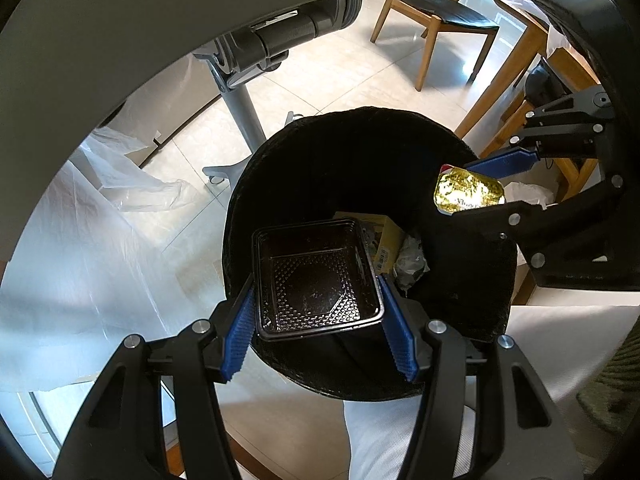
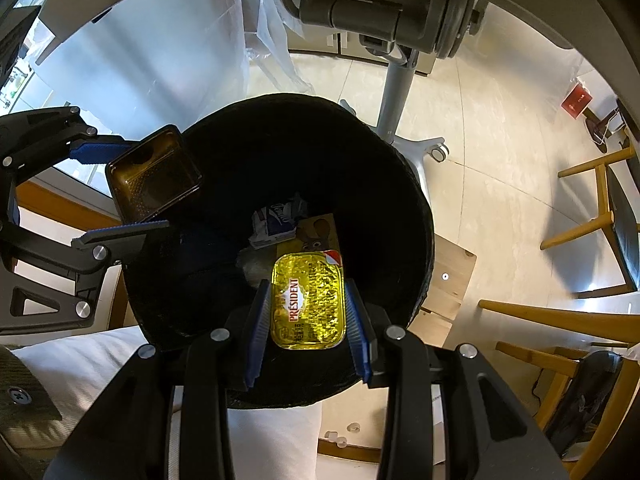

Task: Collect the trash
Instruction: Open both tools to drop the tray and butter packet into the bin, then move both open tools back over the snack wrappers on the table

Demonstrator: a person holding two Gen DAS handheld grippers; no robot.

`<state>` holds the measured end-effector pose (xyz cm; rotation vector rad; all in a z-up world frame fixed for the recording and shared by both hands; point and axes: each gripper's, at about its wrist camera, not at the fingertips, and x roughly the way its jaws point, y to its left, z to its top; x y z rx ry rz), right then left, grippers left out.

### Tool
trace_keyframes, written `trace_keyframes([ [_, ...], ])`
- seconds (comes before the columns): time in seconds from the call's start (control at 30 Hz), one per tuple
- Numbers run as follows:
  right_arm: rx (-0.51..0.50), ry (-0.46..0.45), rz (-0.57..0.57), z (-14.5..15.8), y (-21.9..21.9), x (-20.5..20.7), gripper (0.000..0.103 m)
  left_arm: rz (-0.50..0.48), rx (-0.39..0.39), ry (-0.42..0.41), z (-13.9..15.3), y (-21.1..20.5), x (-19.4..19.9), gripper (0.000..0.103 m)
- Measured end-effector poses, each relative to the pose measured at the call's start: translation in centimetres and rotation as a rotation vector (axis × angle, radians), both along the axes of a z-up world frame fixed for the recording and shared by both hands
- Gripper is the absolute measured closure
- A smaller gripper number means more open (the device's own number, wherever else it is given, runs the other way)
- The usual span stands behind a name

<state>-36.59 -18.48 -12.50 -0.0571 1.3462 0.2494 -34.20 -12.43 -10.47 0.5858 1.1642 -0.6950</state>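
A black round trash bin stands on the floor below both grippers. My left gripper is shut on a black plastic food tray, held over the bin's near rim; the same tray shows at the left of the right wrist view. My right gripper is shut on a gold foil butter portion, also over the bin; in the left wrist view the butter portion sits at the right. Inside the bin lie a yellowish carton and crumpled wrappers.
A grey chair pedestal with castors stands behind the bin. Clear plastic sheeting lies to the left. Wooden chairs stand on the tiled floor. A white cloth-covered leg is below the grippers.
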Motion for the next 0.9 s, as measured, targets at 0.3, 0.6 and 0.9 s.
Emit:
trace_keyframes([
  [0.3, -0.002, 0.007, -0.004, -0.2, -0.2, 0.2, 0.068, 0.001, 0.003, 0.008, -0.2, -0.1, 0.2, 0.044],
  [0.6, 0.041, 0.006, -0.045, 0.2, -1.3, 0.1, 0.049, 0.018, 0.007, 0.008, -0.3, -0.1, 0.5, 0.021],
  [0.9, 0.042, -0.056, -0.02, 4.8, -2.3, -2.0, 0.035, 0.02, -0.012, 0.003, 2.1, 1.5, -0.6, 0.021],
])
